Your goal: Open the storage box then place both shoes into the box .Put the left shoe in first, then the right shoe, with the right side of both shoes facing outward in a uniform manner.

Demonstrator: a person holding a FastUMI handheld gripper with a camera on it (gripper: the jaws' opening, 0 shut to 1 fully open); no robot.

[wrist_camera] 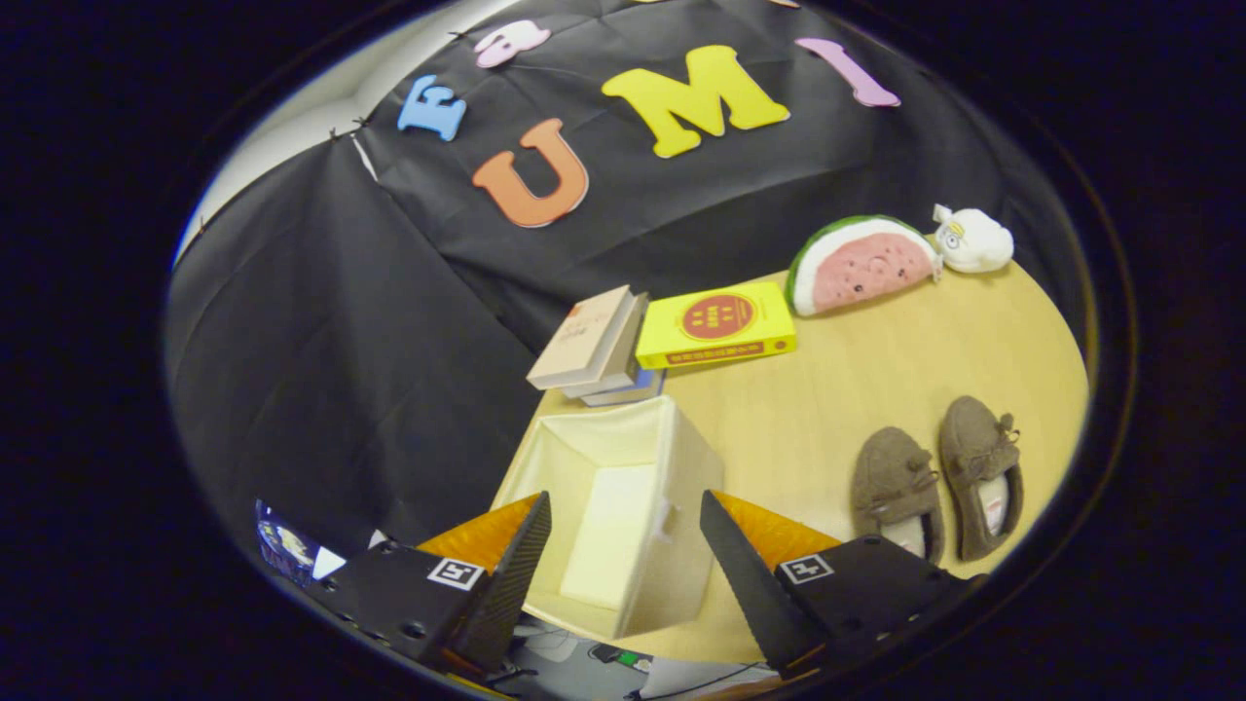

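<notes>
- Gripper [625, 540]: fingers spread wide, nothing held; hangs above the near end of the box.
- Box [681, 458]: cream fabric, open at the top, no lid seen; inside bare, pale floor panel in view. Stands at the near edge of the table, between and just ahead of the fingers.
- Table [827, 389]: light wood.
- Shoes: two brown fuzzy slippers with bows, side by side, toes pointing away, to the right of the box and apart from it. Left shoe [896, 482] nearer the box; right shoe [981, 472] just beside it, further out.
- Books [594, 346]: small stack beyond the box, tilted.
- Yellow book [715, 326]: flat, next to the stack.
- Watermelon plush [861, 263] and white plush [973, 240]: at the far edge.
- Step, judged: box looks open already; neither shoe in. Left shoe is due first.
- Next move calls for: swing right, come down over the left shoe, close on it, then turn it so its right side faces outward in the box.
</notes>
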